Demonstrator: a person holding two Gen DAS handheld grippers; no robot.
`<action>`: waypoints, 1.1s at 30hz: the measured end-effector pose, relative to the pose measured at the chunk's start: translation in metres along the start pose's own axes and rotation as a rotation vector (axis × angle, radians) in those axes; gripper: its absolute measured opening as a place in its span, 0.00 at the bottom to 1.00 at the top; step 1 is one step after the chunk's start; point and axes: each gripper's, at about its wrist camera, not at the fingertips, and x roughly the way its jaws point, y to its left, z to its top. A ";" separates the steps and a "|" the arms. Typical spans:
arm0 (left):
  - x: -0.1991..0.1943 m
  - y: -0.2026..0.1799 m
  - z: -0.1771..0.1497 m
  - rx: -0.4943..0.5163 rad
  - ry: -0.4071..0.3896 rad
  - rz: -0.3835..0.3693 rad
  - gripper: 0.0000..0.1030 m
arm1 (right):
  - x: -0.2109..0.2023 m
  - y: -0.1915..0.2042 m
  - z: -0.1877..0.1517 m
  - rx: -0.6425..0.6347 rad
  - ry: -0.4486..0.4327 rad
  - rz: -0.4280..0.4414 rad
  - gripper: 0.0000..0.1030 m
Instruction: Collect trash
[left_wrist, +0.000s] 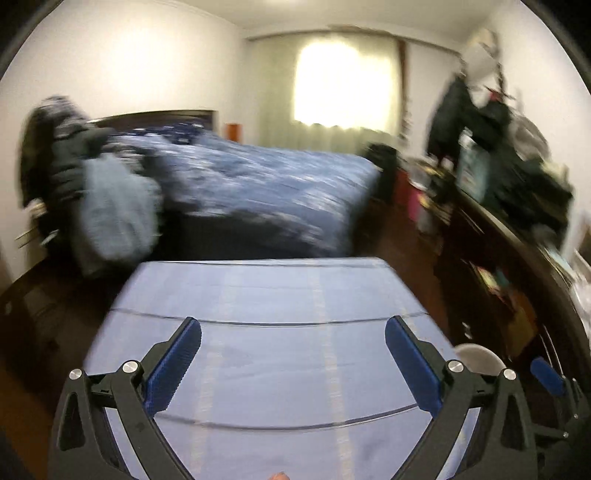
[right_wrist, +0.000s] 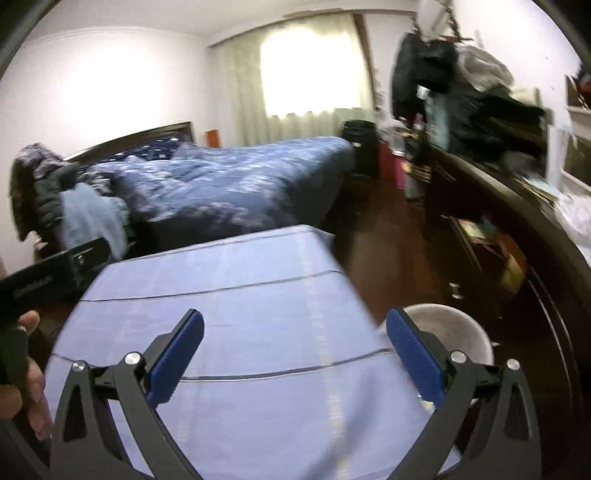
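Note:
In the left wrist view my left gripper hangs open over a table with a light blue cloth, and nothing lies between its blue pads. My right gripper is also open and empty above the same blue cloth. A round white container stands low beside the table's right edge, just past the right finger; its rim also shows in the left wrist view. No loose trash is visible on the cloth. Both views are blurred.
A bed with a blue quilt stands beyond the table, with clothes piled at its left end. A dark cluttered sideboard runs along the right wall. A person's hand holds the other gripper's body at the left.

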 end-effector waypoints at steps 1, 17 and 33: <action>-0.010 0.012 0.000 -0.013 -0.016 0.027 0.96 | -0.007 0.012 0.003 -0.004 -0.012 0.027 0.97; -0.143 0.106 -0.006 -0.160 -0.215 0.264 0.96 | -0.090 0.134 0.029 -0.173 -0.113 0.225 0.97; -0.168 0.106 -0.010 -0.159 -0.246 0.217 0.96 | -0.121 0.115 0.033 -0.169 -0.195 0.154 0.97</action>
